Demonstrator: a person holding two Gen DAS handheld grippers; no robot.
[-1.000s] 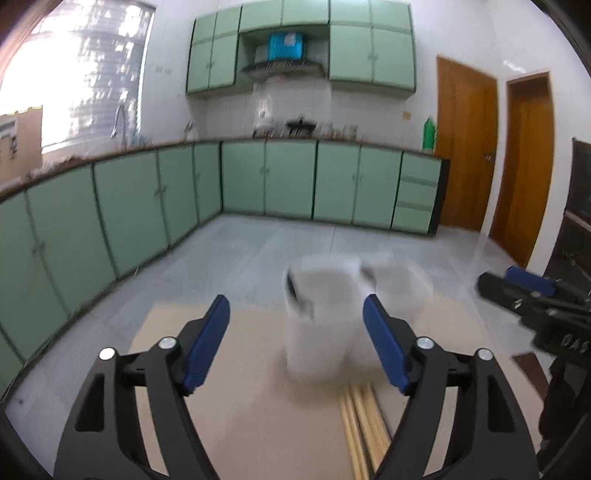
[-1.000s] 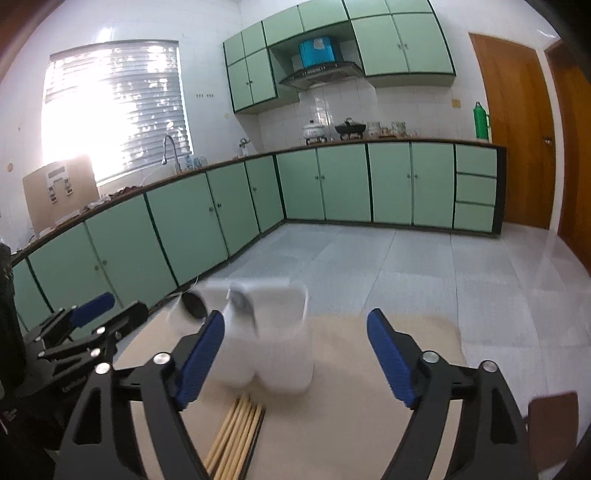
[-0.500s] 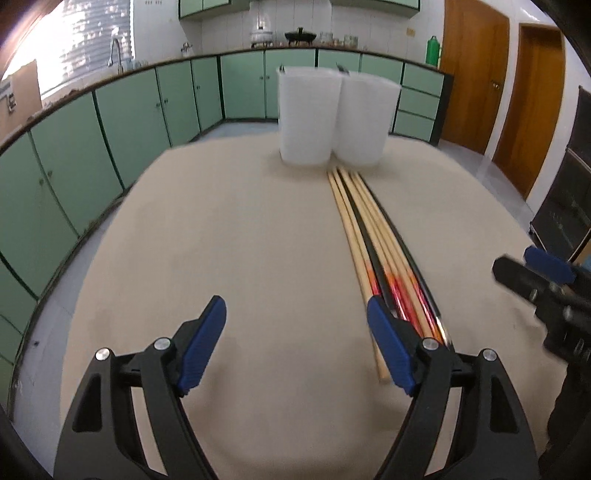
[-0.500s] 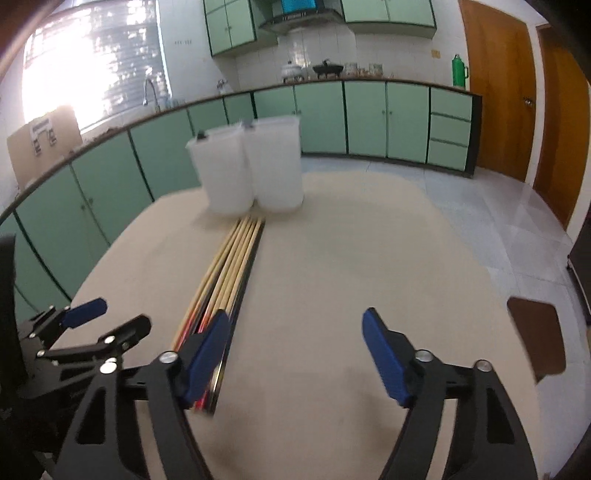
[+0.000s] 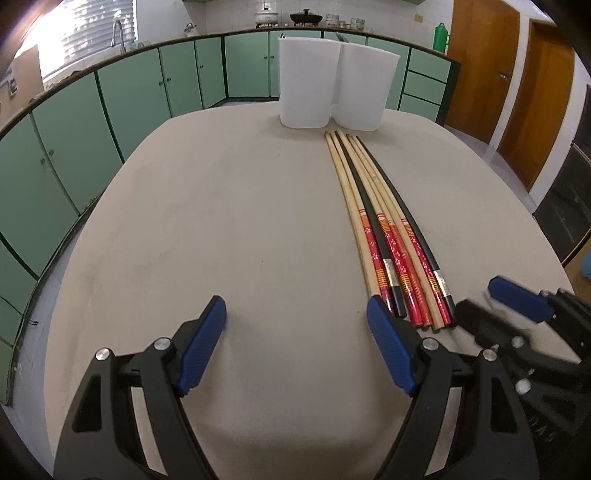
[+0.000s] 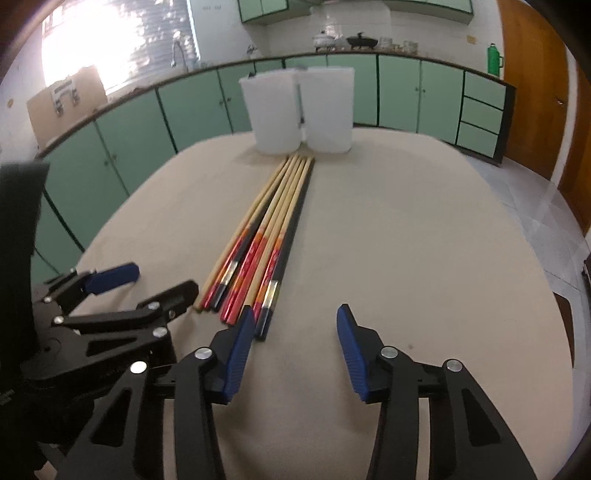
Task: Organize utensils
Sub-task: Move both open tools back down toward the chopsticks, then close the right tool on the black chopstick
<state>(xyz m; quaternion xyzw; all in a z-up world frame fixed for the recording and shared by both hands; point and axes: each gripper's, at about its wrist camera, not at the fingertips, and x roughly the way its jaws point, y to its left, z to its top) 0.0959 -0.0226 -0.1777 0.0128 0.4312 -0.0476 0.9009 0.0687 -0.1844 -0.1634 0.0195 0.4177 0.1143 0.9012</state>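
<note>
Chopsticks (image 5: 384, 221) lie bundled on the bench (image 5: 221, 221) before two white containers (image 5: 308, 81). Both the left hand-held gripper (image 5: 295, 328) and right hand-held gripper (image 6: 295, 332) hover with fingers apart, empty. Light, stiff and likely slippery, each stick looks best pinched near its decorated end.

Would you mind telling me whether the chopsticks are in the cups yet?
Not yet: the chopsticks lie flat on the table, before the two upright cups.

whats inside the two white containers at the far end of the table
Mostly hidden: the walls of the two white containers are opaque. Only small dark tips poke above the rims, at the left one and the right one; what they are cannot be told.
</note>
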